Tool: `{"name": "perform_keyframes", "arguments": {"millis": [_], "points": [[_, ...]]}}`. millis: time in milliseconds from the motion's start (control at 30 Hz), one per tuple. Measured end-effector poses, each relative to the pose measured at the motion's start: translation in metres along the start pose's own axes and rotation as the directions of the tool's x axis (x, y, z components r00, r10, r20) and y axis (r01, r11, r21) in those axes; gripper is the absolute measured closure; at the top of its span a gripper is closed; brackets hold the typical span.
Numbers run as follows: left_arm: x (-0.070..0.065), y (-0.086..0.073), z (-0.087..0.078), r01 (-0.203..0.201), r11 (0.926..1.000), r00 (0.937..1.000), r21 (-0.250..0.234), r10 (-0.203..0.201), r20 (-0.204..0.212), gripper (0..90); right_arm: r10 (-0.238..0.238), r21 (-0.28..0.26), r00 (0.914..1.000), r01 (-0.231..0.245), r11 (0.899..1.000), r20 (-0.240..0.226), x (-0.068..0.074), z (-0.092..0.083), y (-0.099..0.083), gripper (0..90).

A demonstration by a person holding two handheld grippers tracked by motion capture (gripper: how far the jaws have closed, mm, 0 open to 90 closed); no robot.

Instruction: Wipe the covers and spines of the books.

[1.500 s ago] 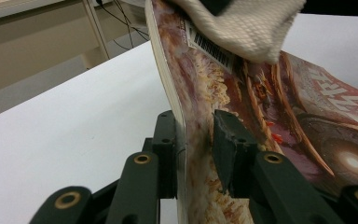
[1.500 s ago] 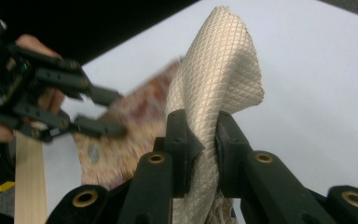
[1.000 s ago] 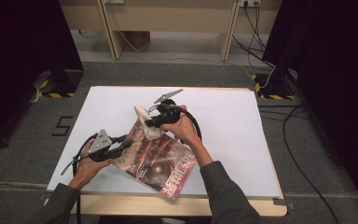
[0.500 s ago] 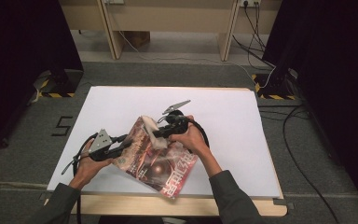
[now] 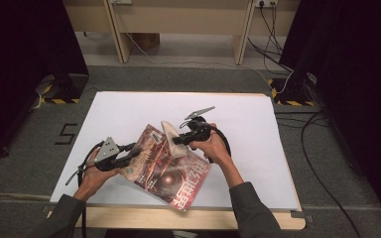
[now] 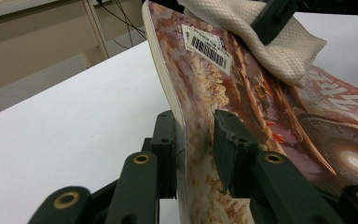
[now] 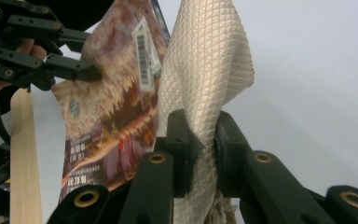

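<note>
High view, magazine (image 5: 171,171) on the white worktop (image 5: 258,124) near its front edge, left claw (image 5: 131,156) clamped on the magazine's left edge, lifting it, right claw (image 5: 174,141) gripping a cream cloth (image 5: 170,134) against the cover

Glossy paper cover on the magazine (image 5: 171,171) — cream cloth (image 7: 205,79) woven in a quilted diamond texture; matt white counter (image 5: 258,124), pale wood near edge; matt black plastic tools.

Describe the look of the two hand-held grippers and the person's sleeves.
Both the left hand-held gripper and the right hand-held gripper are black, with brass-coloured pivot rivets, a grey three-cornered plate on top and a trailing black cable. The sleeves are dark grey.
</note>
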State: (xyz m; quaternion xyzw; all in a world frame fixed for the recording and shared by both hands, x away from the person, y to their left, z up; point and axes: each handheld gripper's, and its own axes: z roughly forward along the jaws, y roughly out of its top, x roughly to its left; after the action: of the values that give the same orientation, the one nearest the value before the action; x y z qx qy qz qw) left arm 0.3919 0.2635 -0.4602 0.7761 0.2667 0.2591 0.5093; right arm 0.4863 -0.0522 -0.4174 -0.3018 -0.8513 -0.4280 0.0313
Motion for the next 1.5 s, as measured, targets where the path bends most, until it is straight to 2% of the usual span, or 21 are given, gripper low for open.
{"name": "perform_keyframes", "arguments": {"millis": [600,1100,1333,1433,1500], "points": [[0.000,0.000,0.000,0.002,1.0000,1.0000,-0.002,-0.002,-0.002,70.4,0.061,0.032,0.9981,-0.061,0.998,0.004,-0.027,-0.026,-0.062,78.6],[0.000,0.002,-0.001,0.003,1.0000,1.0000,-0.007,-0.003,-0.001,70.3,0.135,0.067,0.9905,-0.137,0.988,0.024,-0.045,-0.049,-0.112,78.5],[0.000,0.002,-0.001,0.005,0.9999,1.0000,-0.010,-0.005,0.000,70.3,0.138,0.078,0.9899,-0.140,0.987,0.034,-0.045,-0.053,-0.117,78.6],[0.000,0.002,-0.001,0.007,0.9999,1.0000,-0.011,-0.007,0.000,70.2,0.136,0.071,0.9901,-0.138,0.988,0.036,-0.043,-0.056,-0.115,78.6],[0.000,0.002,-0.001,0.008,0.9999,1.0000,-0.012,-0.008,-0.001,70.1,0.118,0.052,0.9922,-0.120,0.991,0.041,-0.041,-0.062,-0.113,78.6]]}}
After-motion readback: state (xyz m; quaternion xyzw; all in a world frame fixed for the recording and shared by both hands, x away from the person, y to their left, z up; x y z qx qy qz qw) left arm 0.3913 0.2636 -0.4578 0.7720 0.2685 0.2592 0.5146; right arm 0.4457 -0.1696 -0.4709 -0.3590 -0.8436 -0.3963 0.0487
